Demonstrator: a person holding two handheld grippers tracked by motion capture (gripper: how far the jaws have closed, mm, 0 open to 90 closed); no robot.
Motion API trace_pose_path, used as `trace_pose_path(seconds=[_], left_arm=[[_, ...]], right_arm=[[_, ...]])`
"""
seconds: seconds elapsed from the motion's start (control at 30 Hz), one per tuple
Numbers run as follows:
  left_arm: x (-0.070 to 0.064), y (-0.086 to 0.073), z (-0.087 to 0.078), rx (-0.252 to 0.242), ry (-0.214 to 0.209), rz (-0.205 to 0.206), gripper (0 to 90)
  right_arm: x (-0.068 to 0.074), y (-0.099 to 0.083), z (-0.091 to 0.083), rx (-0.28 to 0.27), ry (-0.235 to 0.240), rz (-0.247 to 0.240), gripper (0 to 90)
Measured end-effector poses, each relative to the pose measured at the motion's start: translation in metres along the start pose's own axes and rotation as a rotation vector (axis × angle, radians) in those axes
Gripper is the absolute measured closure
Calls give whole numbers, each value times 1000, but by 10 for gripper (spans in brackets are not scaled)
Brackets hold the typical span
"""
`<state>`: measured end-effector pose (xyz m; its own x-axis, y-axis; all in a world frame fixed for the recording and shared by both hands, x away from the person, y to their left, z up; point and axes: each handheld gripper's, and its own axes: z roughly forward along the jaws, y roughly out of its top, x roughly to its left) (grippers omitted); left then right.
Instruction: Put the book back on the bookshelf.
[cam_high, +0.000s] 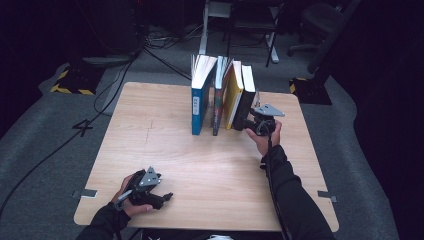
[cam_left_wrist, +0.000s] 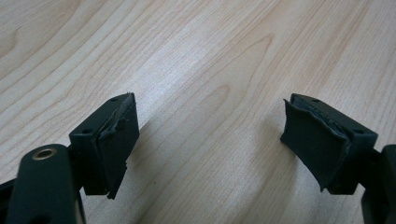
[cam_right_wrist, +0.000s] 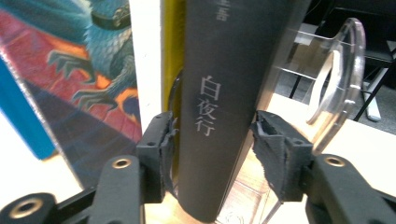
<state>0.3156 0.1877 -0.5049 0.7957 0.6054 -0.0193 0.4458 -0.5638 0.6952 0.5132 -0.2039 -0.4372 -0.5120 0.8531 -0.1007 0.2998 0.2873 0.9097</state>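
right hand-held gripper (cam_right_wrist: 212, 149) around black book (cam_right_wrist: 219, 93)

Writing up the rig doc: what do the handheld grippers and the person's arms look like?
Both grippers are black. The left gripper and right gripper each carry a grey three-cornered plate on top. Their fingers are blocky black pieces with screw holes, faced with ragged dark pads; brass-coloured pivot bushings sit behind them. A black cable trails from each gripper. The person wears dark long sleeves.
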Motion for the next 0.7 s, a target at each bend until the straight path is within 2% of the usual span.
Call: trace_pose_path(seconds=[0.03,0.07,0.13,0.3,0.5,0.7], left_arm=[[0,0,0,0,0,0,185],[0,0,0,0,0,0,185],[0,0,0,0,0,0,185],[0,0,0,-1,0,1,184],[0,1,1,-2,3,1,184],[1,1,1,-1,6,-1,184]], right_arm=[[0,0,0,0,0,0,469],[0,2,-2,12,1,-27,469],[-1,3,-4,15,4,-33,462],[-3,4,-13,43,16,-68,403],[-1,2,-24,124,76,-113,362],[-4,3,-36,157,96,-144,337]])
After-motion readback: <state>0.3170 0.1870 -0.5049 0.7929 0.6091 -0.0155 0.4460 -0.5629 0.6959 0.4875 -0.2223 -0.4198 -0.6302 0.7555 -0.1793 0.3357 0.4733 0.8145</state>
